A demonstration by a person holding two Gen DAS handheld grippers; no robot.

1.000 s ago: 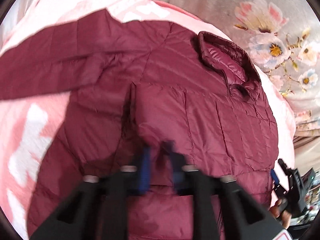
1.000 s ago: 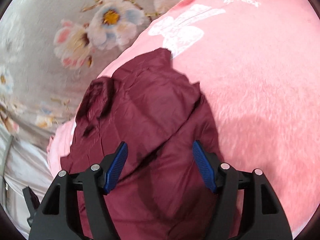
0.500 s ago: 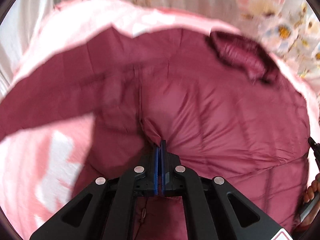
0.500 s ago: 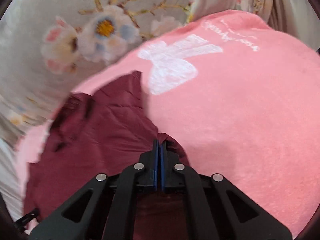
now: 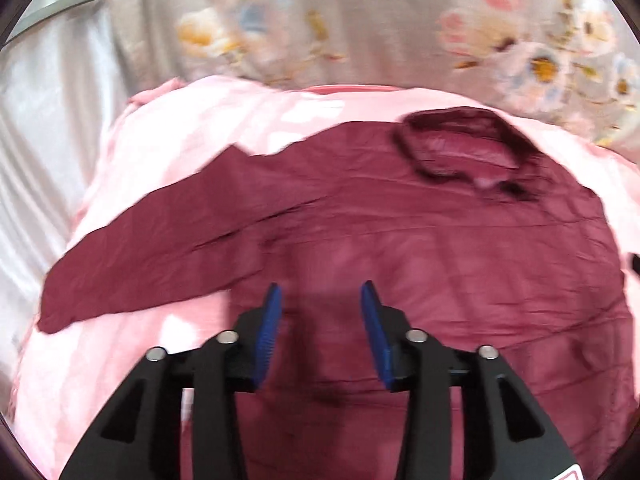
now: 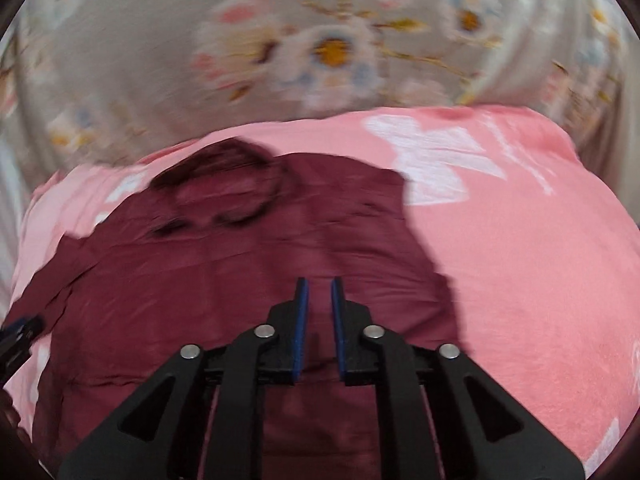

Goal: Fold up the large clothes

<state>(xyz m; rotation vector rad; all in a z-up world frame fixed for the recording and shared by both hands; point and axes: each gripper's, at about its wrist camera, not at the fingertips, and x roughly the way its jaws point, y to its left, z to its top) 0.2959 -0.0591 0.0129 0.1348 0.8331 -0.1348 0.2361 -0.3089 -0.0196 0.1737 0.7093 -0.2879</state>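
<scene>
While both claws hang above the garment, the layout is this:
Jacket: the maroon jacket (image 5: 460, 248) lies flat on the pink blanket (image 6: 540, 260) of the bed, collar (image 5: 460, 152) toward the far edge by the floral curtain (image 6: 320, 40).
Sleeve: one sleeve (image 5: 160, 252) stretches out toward the bed's left edge, its long axis slanting from the shoulder.
Left claw: the left claw (image 5: 320, 320) is opening, nothing between its pads; it is the nearer one to that sleeve.
Right claw: the right claw (image 6: 319, 312) is opening narrowly, empty, over the jacket's right half.
Next, probably: fold the sleeve inward.
</scene>
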